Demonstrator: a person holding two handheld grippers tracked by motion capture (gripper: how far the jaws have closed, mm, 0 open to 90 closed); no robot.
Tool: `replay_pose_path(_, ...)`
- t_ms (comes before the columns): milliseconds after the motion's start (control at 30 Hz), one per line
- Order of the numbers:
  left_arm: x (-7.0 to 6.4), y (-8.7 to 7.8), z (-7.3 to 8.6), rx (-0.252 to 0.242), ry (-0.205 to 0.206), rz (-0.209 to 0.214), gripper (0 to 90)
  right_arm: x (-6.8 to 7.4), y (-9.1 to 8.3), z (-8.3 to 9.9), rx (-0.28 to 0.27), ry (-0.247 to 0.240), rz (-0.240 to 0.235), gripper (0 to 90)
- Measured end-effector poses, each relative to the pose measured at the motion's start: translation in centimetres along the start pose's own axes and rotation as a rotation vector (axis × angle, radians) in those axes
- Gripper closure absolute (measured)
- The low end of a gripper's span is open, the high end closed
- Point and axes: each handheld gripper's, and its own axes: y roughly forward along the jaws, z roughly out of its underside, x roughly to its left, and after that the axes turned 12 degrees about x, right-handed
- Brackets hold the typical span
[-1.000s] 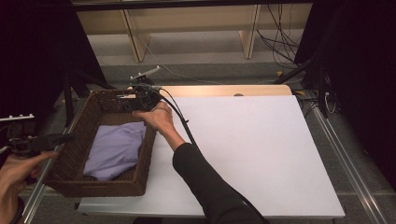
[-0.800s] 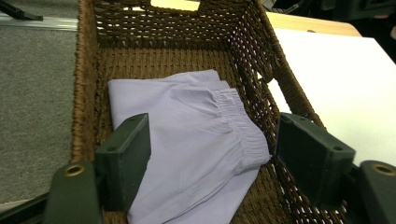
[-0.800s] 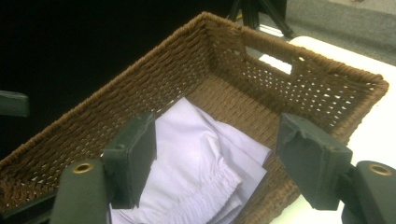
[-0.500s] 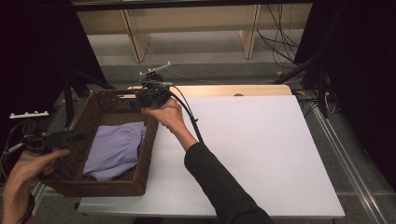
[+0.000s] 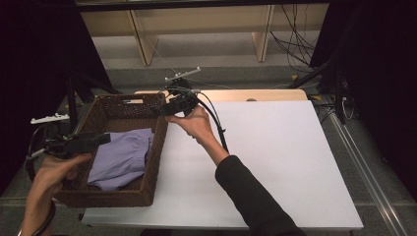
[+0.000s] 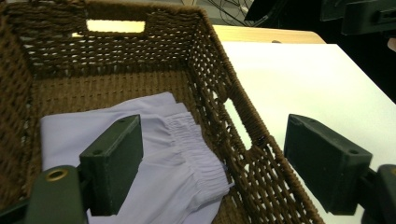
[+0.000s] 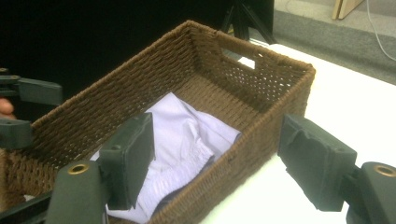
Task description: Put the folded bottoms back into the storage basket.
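**A:** At the table's left edge sits the basket (image 5: pixel 156 142), and the cloth (image 5: pixel 120 157) lies folded on its floor, toward the near end. That's the thing to go for, I'd say.

**B:** Agreed. Where are the tools?

**A:** The left gripper (image 5: pixel 101 139) hovers over the basket's near-left rim, jaws spread wide and empty. In the left gripper view its pads straddle the right wall, one over the cloth, one outside over the table (image 5: pixel 275 162). The right gripper (image 5: pixel 164 111) hangs by the far right corner of the basket, also wide open, nothing in it.

**B:** So neither touches the cloth yet.

**A:** No. Both are above rim height, as far as I can judge.

**B:** How would you take it?

**A:** Bring the left one inward first, so both pads clear the wall and sit over fabric. Then come down straight, near the gathered waistband (image 6: pixel 196 140), where the layers bunch and give something to pinch.

**B:** Why not the flat part?

**A:** Thin fabric lying flat tends to slip; a pad may scrape the weave below instead. A fold gives bulk.

**B:** And the right?

**A:** Keep it off the rim. It could pin the basket if that starts to lift with the cloth.

**B:** Close slowly, then lift straight up.
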Motion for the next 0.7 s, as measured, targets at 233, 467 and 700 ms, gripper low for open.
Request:
replay_pose_path(233, -1.5, 1.3, -0.2, -0.007, 0.032, 0.008, 18.4, -0.5, -1.3, 1.3, -0.017, -0.007, 0.003, 28.4)
replay_pose_path(467, -2.5, 1.7, -0.3, -0.070, 0.040, 0.037, 17.7, -1.5, -2.3, 2.6, -0.036, 0.003, 0.005, 28.4)
replay_pose_path(700, -3.4, 2.1, -0.3, -0.089, 0.054, 0.055, 16.8, -2.0, -3.3, 3.7, -0.049, 0.006, 0.012, 28.4)
